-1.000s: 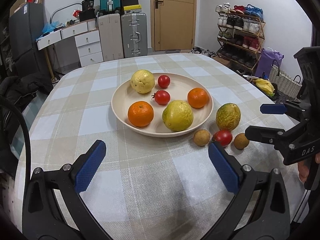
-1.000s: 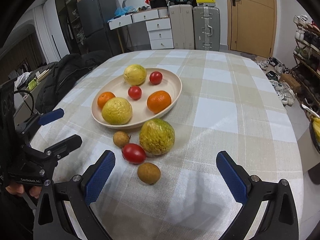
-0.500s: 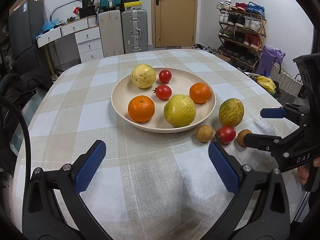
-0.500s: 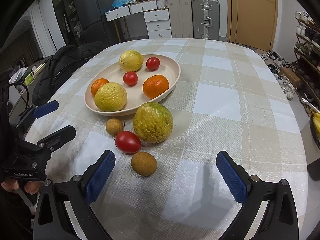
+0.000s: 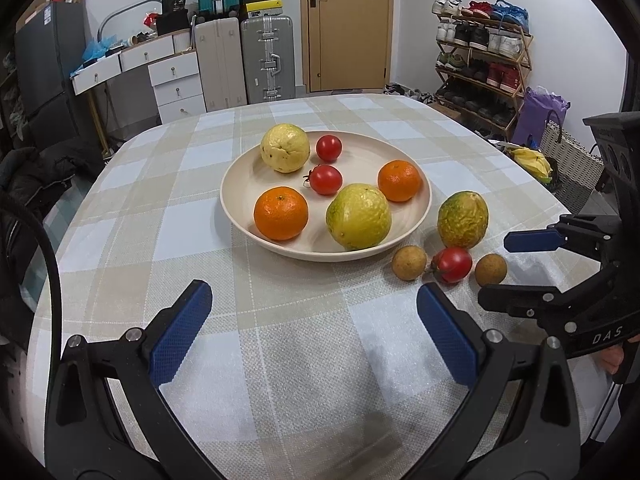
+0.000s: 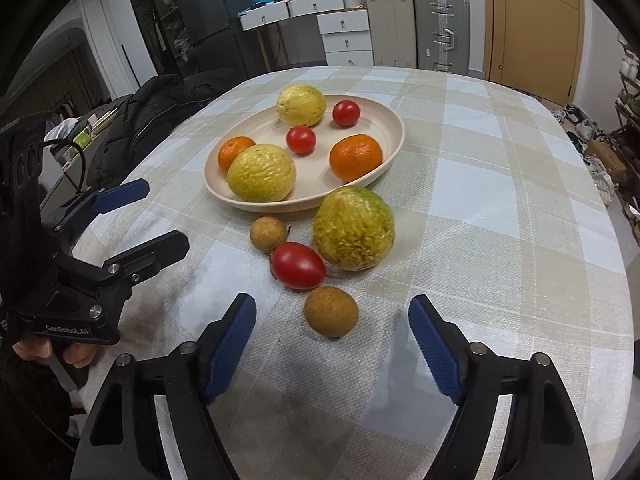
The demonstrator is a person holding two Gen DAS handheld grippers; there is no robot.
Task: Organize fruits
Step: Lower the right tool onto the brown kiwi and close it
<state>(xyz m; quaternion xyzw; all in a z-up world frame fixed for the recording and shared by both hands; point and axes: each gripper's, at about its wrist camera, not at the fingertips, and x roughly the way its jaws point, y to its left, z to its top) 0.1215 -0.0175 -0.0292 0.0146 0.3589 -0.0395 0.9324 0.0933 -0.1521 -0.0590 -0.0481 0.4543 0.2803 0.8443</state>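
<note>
A cream plate (image 5: 240, 168) (image 6: 390, 120) holds two yellow wrinkled fruits, two oranges and two red tomatoes. Beside it on the checked cloth lie a green-yellow wrinkled fruit (image 5: 463, 219) (image 6: 353, 228), a red tomato (image 5: 452, 264) (image 6: 297, 266) and two small brown round fruits: one near the plate (image 5: 409, 263) (image 6: 268, 234), one nearer my right gripper (image 5: 491, 269) (image 6: 331, 311). My right gripper (image 6: 332, 354) (image 5: 516, 268) is open and empty, its fingers either side of that near brown fruit, just short of it. My left gripper (image 5: 314, 330) (image 6: 160, 220) is open and empty over bare cloth.
The round table's edge (image 6: 624, 280) curves close on the right. A black jacket (image 6: 160, 112) lies on a seat at the left. Drawers, suitcases (image 5: 264, 60) and a shoe rack (image 5: 480, 60) stand beyond the table.
My right gripper has moved forward and down toward the loose fruits, now close to the near brown fruit, and its jaws have narrowed somewhat. My left gripper has advanced slightly toward the plate.
</note>
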